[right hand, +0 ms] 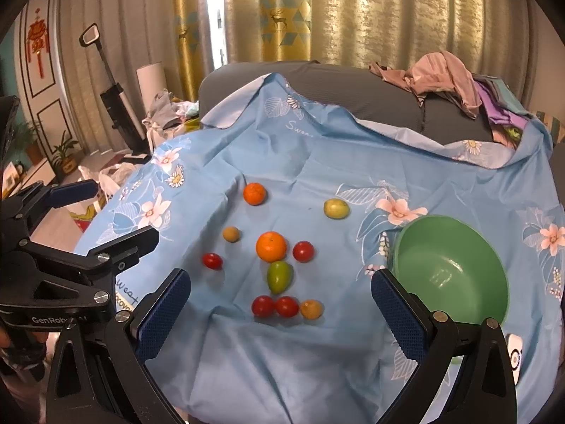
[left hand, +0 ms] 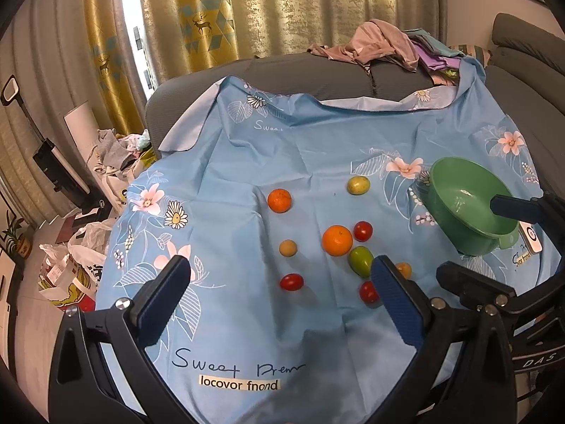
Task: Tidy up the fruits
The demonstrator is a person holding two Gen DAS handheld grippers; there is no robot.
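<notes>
Several fruits lie loose on a light blue flowered cloth: a large orange, a smaller orange, a green mango-like fruit, red tomatoes, a yellow-green fruit and two small brownish ones. An empty green bowl sits at the right. My left gripper hovers open above the near fruits, nothing between its fingers. My right gripper is open too, near the bowl's front, holding nothing.
The cloth covers a grey sofa with a heap of clothes at the back right. A small white device lies beside the bowl. Bags and clutter stand on the floor at left, with curtains behind.
</notes>
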